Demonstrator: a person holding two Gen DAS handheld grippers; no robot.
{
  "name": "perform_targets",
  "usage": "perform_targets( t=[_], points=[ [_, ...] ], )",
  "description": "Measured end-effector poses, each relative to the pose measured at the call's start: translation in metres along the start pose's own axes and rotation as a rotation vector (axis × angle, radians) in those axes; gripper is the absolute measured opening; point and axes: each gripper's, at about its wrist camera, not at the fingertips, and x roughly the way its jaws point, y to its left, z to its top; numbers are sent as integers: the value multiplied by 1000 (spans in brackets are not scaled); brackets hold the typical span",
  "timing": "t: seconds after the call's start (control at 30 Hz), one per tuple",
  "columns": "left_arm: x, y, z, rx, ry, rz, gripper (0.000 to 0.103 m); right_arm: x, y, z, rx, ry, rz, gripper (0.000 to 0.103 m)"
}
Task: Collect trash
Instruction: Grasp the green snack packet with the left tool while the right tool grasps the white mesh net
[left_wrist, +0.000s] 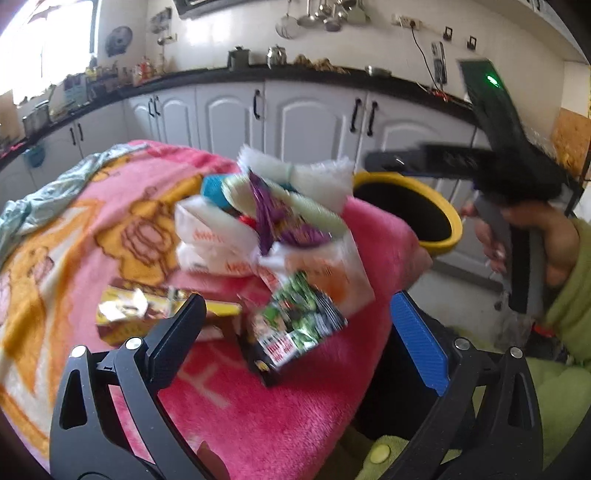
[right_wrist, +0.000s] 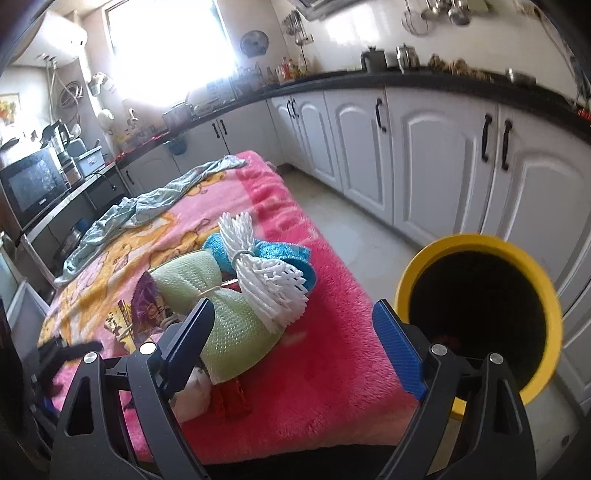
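A pile of trash lies on a pink blanket (left_wrist: 277, 406): white foam netting (left_wrist: 314, 177), a green foam net (right_wrist: 236, 332), a purple wrapper (left_wrist: 280, 218), white bags (left_wrist: 214, 240), a green-and-black packet (left_wrist: 295, 325) and a yellow box (left_wrist: 147, 314). A yellow bin (left_wrist: 417, 214) with a dark inside stands past the blanket's right edge; it also shows in the right wrist view (right_wrist: 480, 306). My left gripper (left_wrist: 299, 332) is open around the green-and-black packet. My right gripper (right_wrist: 295, 354) is open and empty, above the blanket beside the bin.
A crumpled pale-blue cloth (right_wrist: 147, 206) lies at the blanket's far end. White kitchen cabinets (right_wrist: 443, 155) with a black countertop run behind. A microwave (right_wrist: 33, 184) stands at left. My green-sleeved arm (left_wrist: 569, 295) holds the right gripper's handle.
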Motion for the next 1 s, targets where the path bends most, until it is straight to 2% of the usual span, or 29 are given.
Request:
perform_targets(
  t=[0.17,0.27,0.37,0.43,0.47,0.5,0.53,0.67,0.73,1.0],
  points=[
    [12,-3,-5,14,36,-18,76,30,1,6,9,49,43,84],
    [19,1,-8,-7,64,-26,67,45,0,11,21,69,62,78],
    [21,6,-9,-27,76,-30,58,53,2,13,16,84,68,63],
    [21,10,-10,-44,80,-37,52,54,5,13,9,97,84,44],
    [21,13,-10,-57,82,-45,50,53,6,12,-2,98,87,39],
    [22,14,-10,-63,84,-51,44,52,8,12,-13,104,88,27],
    [22,16,-11,-70,87,-58,39,51,9,11,-18,109,90,20],
    [19,18,-12,-75,89,-77,24,42,11,10,-12,101,112,16],
    [17,19,-12,-79,92,-95,13,35,14,11,-14,95,129,15],
    [1,22,-6,-82,62,-107,4,2,23,16,-21,40,183,15]
  ],
)
